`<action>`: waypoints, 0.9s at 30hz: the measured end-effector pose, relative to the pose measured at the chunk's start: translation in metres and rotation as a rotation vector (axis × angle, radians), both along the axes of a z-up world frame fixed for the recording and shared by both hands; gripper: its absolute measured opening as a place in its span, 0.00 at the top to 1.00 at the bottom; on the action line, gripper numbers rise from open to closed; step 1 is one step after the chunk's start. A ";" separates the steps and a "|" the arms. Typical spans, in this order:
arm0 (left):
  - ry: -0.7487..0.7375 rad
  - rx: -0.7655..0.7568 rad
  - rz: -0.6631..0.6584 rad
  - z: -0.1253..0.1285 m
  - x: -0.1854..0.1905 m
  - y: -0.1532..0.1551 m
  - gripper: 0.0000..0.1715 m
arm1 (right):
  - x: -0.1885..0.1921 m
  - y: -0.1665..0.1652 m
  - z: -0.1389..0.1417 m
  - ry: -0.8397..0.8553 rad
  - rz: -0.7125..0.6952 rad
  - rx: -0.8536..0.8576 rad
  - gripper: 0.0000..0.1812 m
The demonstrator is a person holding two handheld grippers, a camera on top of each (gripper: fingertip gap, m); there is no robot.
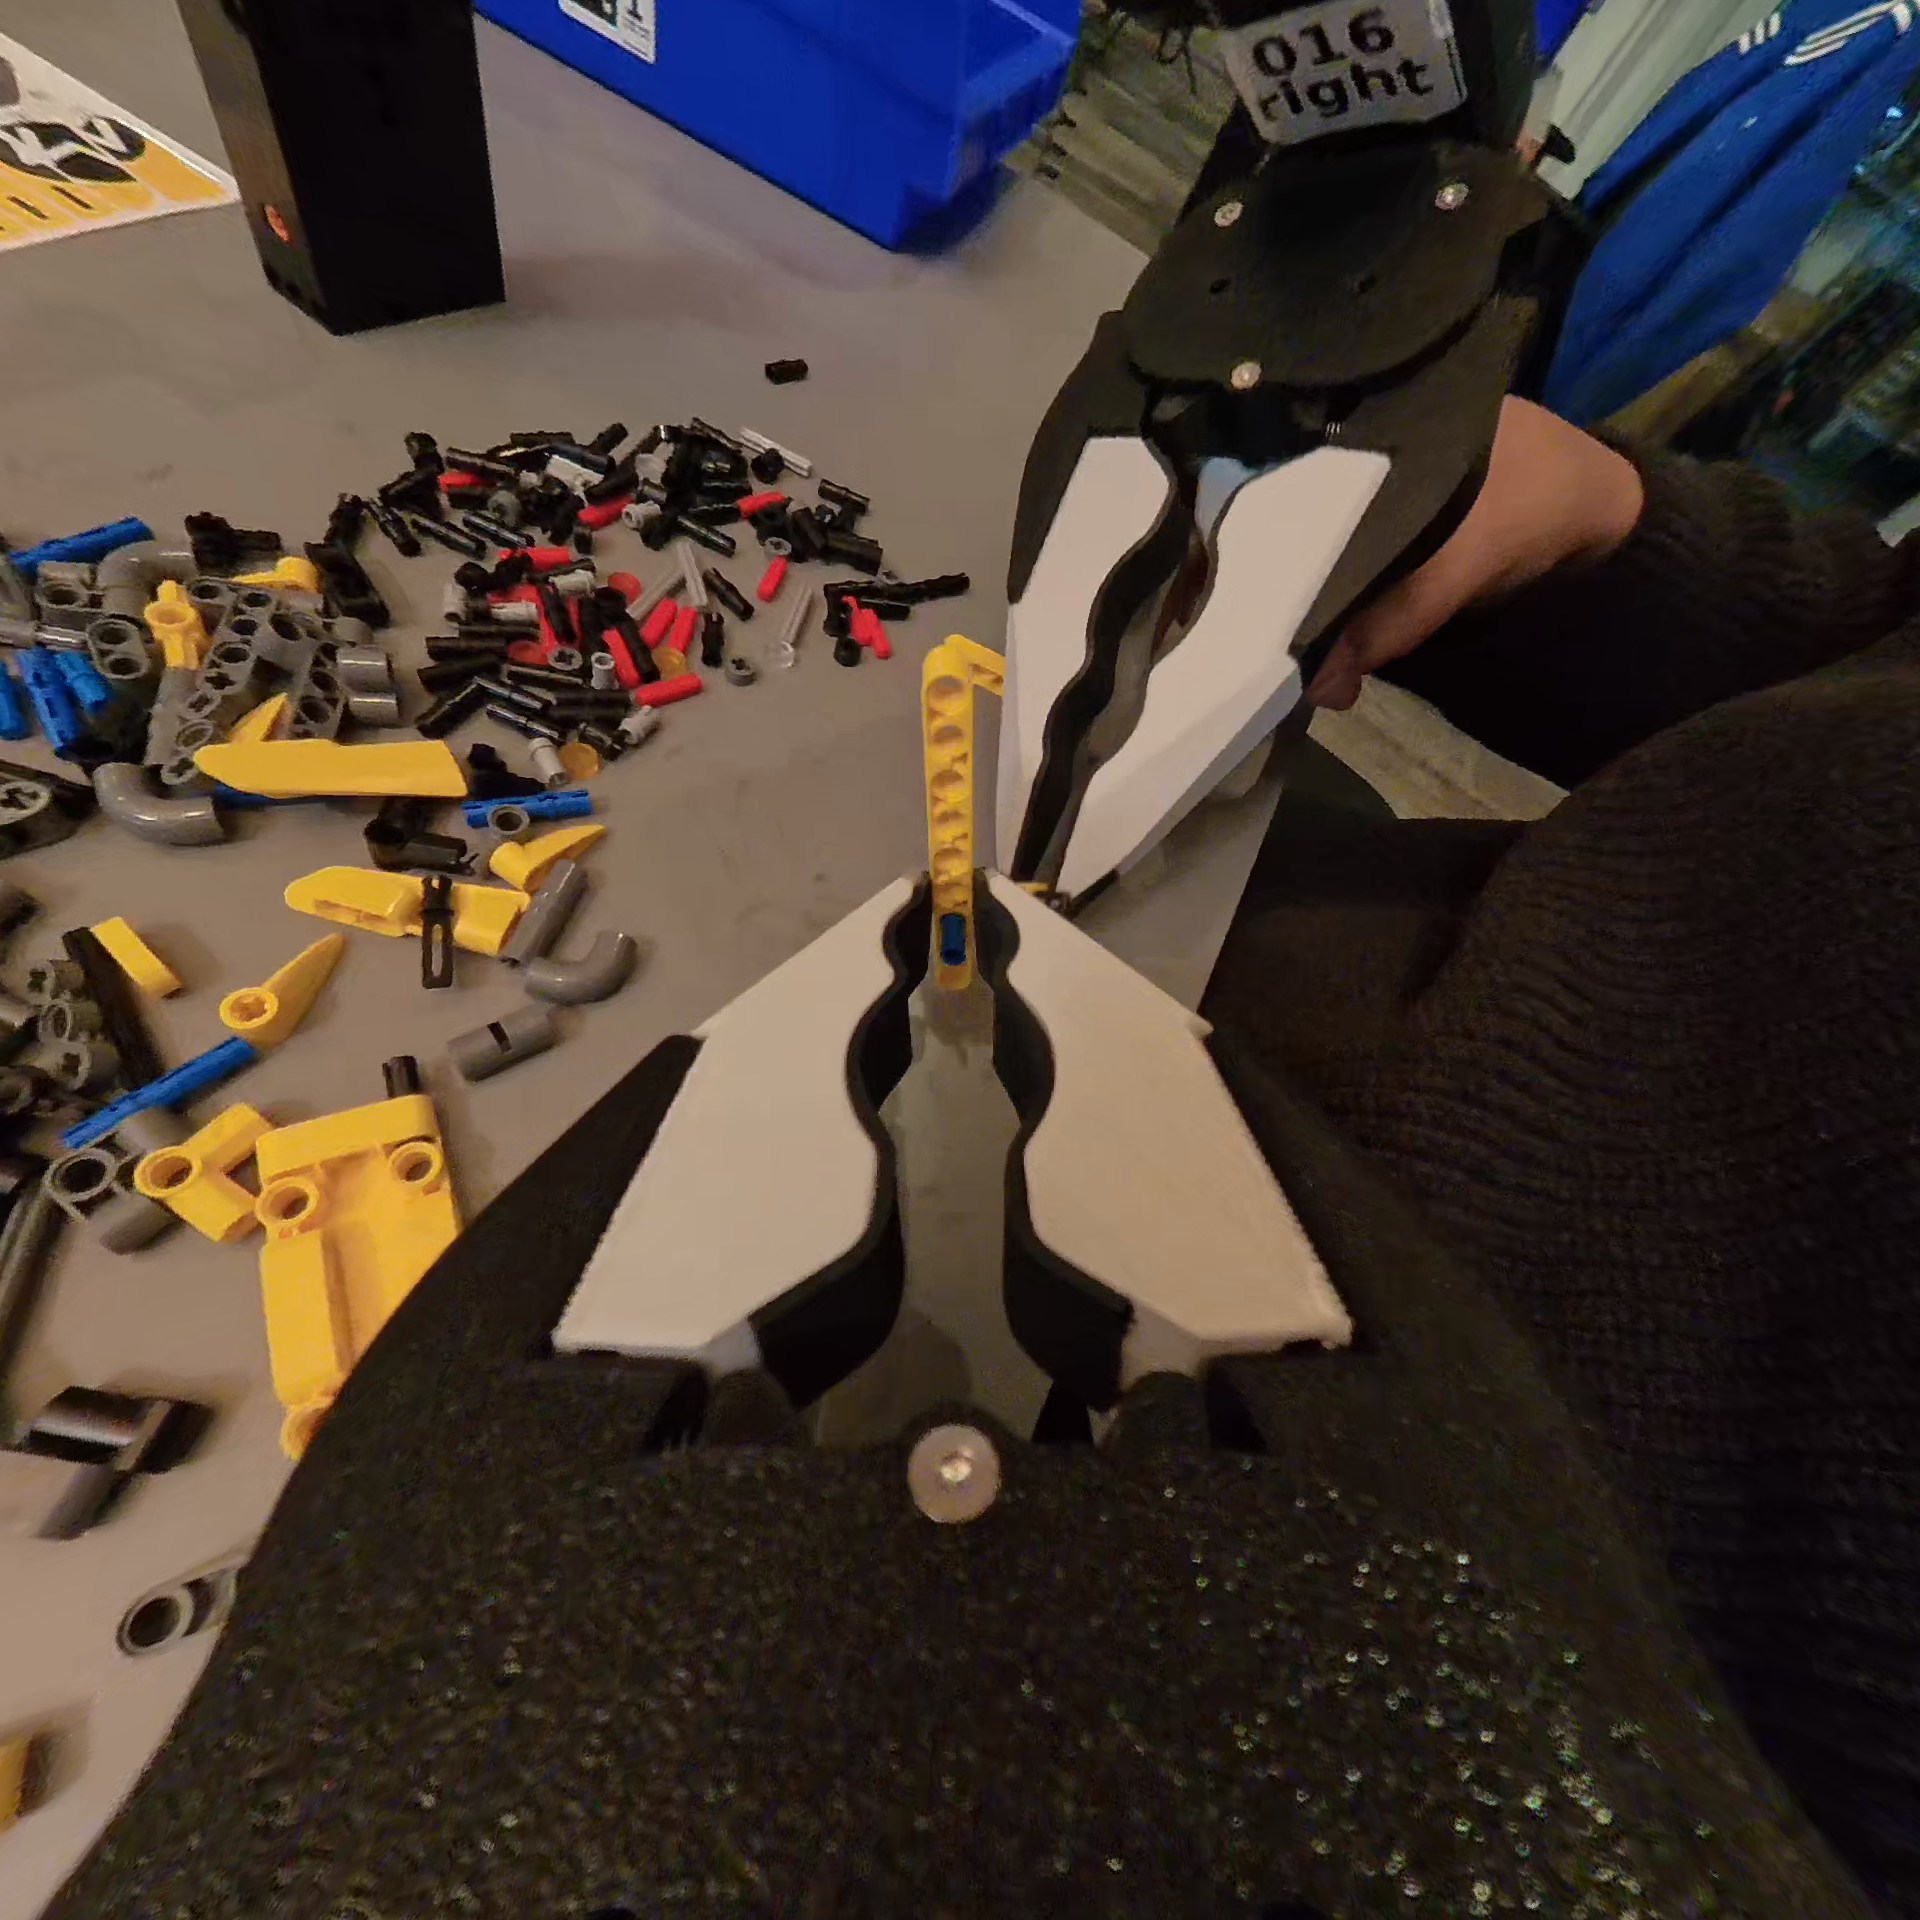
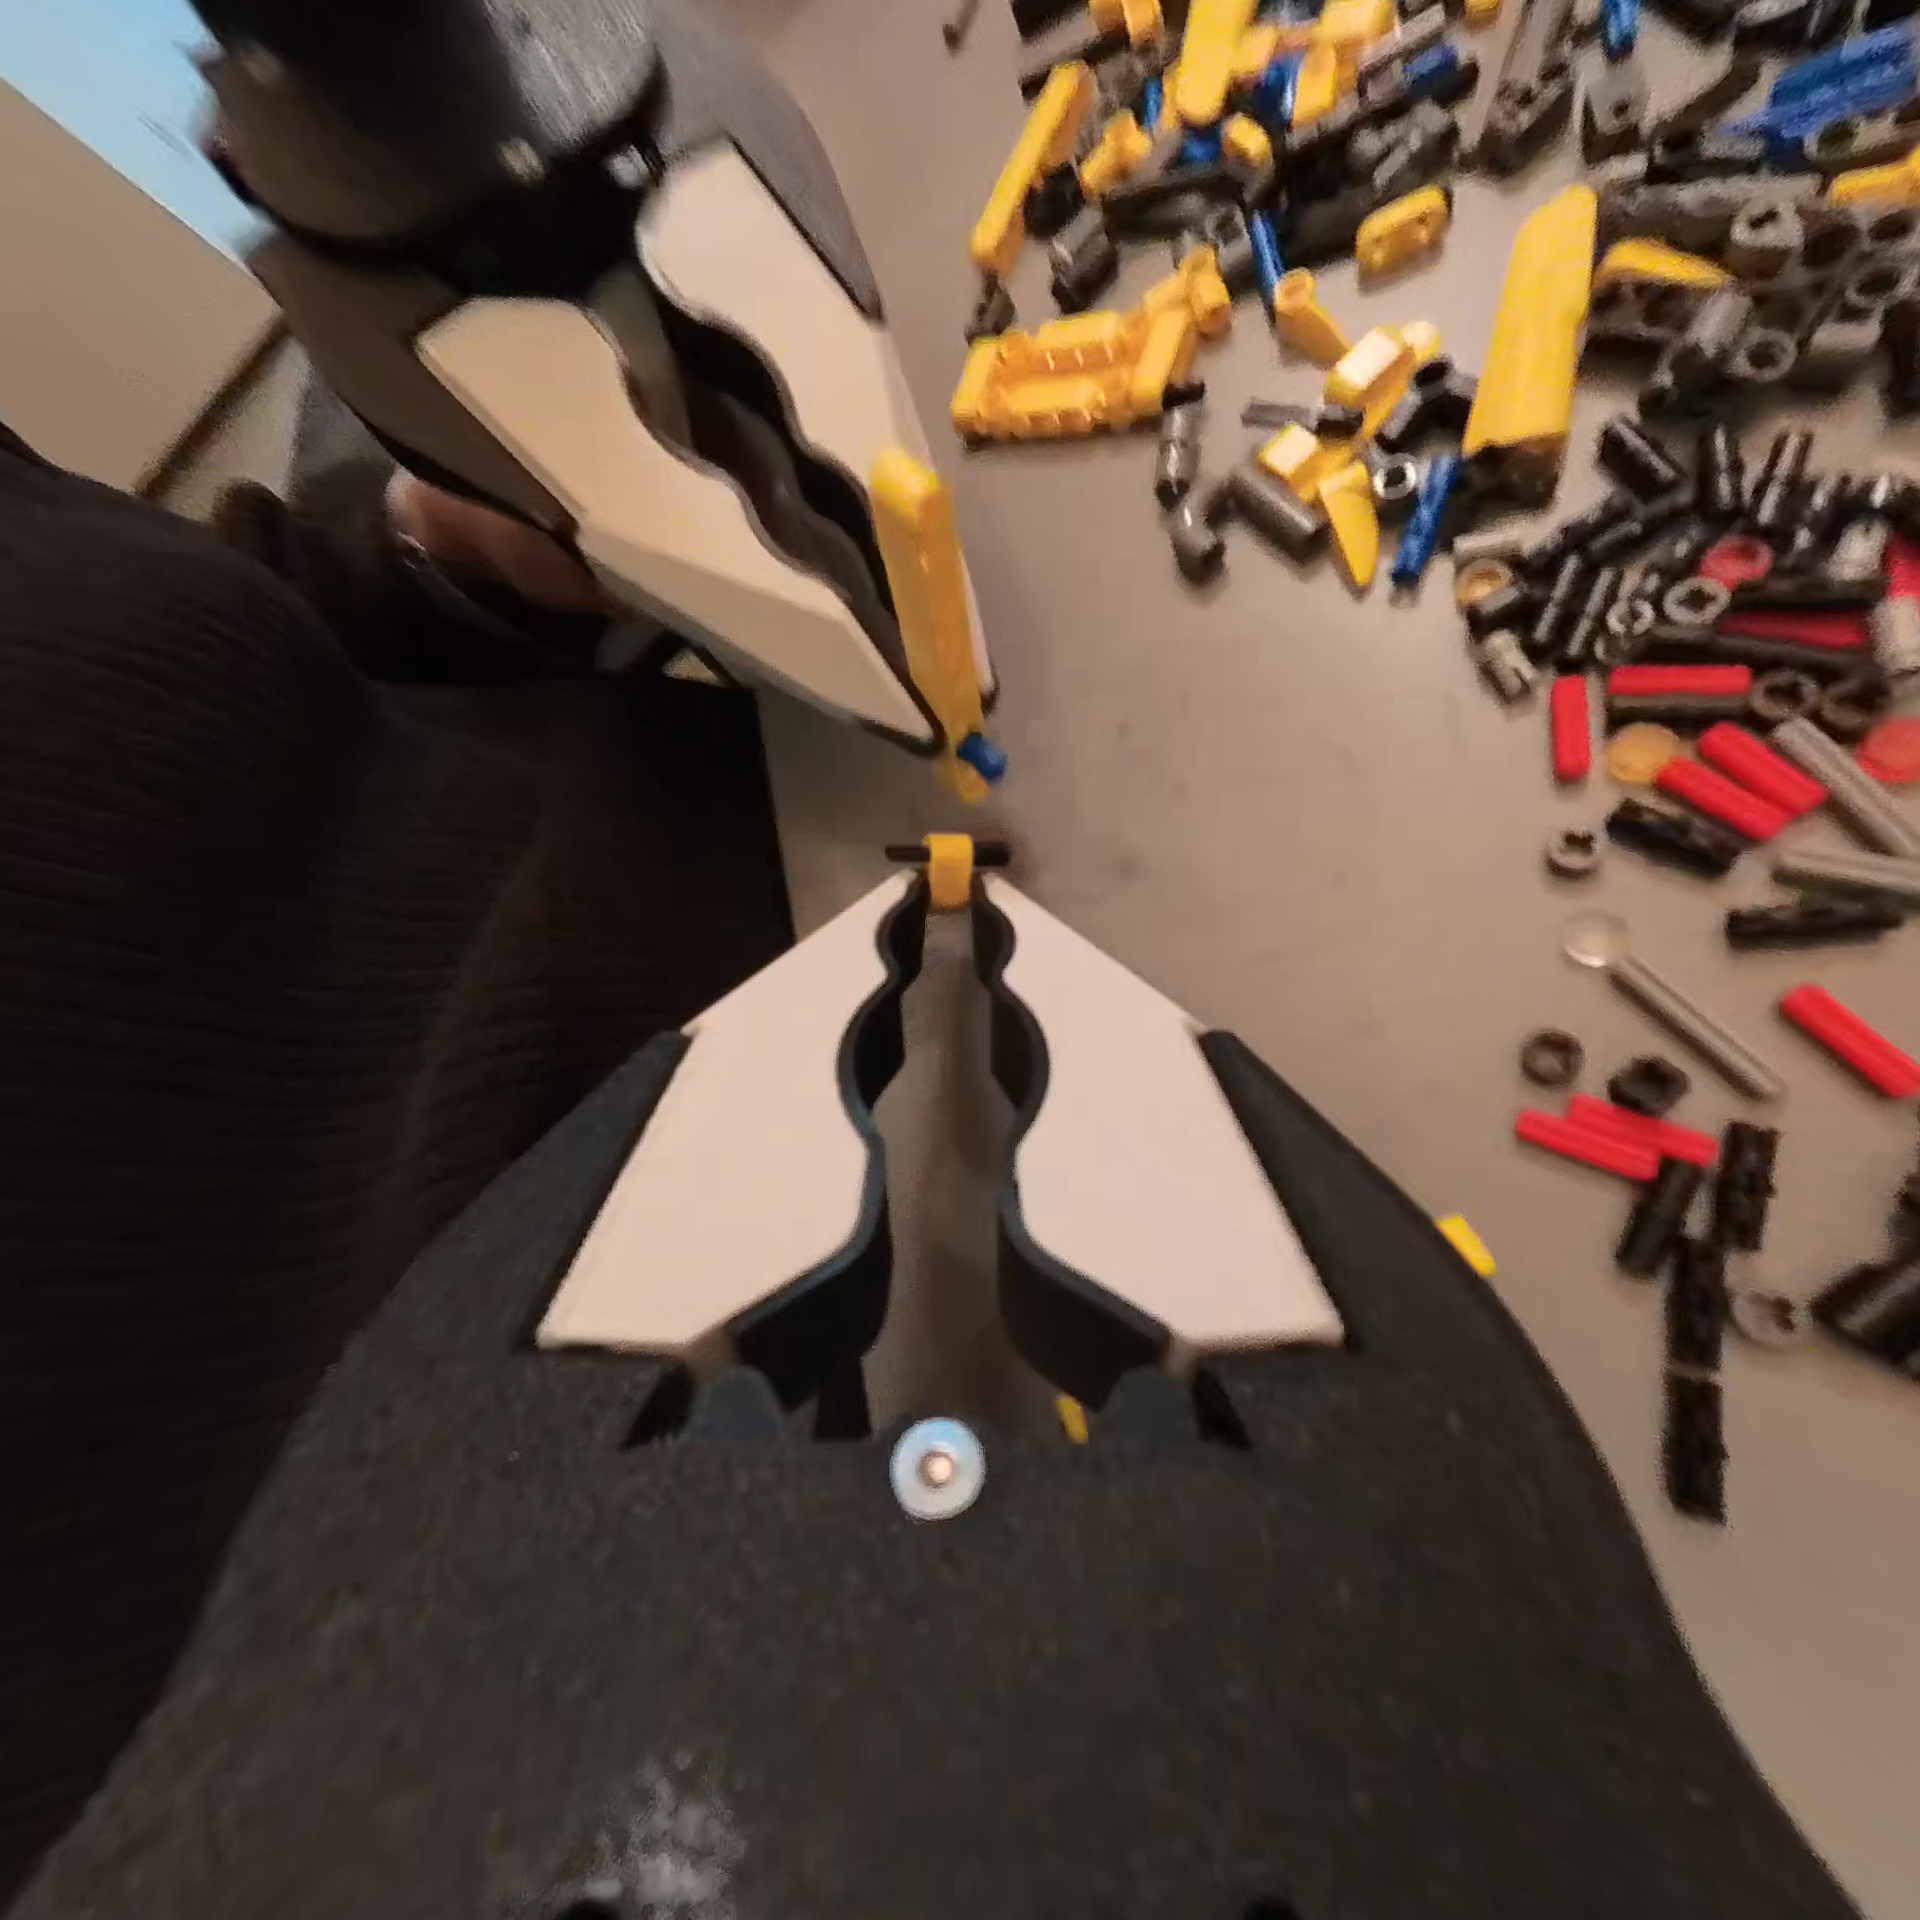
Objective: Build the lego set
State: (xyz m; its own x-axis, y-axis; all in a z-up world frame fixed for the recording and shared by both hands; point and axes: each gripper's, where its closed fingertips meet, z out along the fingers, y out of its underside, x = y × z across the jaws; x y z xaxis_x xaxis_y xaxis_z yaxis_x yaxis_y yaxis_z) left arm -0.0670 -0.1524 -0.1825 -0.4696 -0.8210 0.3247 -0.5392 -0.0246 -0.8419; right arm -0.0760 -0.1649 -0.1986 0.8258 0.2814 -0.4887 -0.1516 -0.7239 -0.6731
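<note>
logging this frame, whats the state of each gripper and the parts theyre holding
left gripper: shut on the yellow beam
yellow beam: upright, clamped near its lower end, off the table
blue pin: seated in a hole of the yellow beam
right gripper: shut on the small yellow connector
small yellow connector: pinched at the tips, black pin through it
loose parts: lying scattered on the grey table

We see a long yellow holed beam, blue pin in one end, clamped upright in the left gripper. The right gripper pinches a small yellow connector with a black axle, just beside the beam's pinned end above the grey worktop.
</note>
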 end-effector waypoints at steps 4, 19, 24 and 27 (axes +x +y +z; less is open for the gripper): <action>-0.015 -0.044 -0.002 0.005 -0.001 0.002 0.96 | 0.002 0.006 0.028 0.163 -0.026 0.100 0.96; 0.123 -0.030 -0.030 -0.016 -0.007 0.000 0.96 | -0.010 0.012 0.034 0.287 -0.012 0.129 0.96; 0.162 -0.061 0.008 -0.019 -0.003 0.006 0.95 | -0.003 0.008 0.024 0.225 -0.036 0.100 0.95; 0.166 -0.044 0.055 -0.020 0.000 0.013 0.87 | -0.002 0.009 0.027 0.228 -0.042 0.114 0.96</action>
State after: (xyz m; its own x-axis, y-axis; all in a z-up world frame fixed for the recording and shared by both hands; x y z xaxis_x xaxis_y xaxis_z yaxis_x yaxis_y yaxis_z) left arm -0.0675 -0.1397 -0.2020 -0.3619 -0.8269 0.4304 -0.6671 -0.0928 -0.7391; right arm -0.0777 -0.1561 -0.1719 0.7100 0.3134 -0.6307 -0.3368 -0.6354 -0.6948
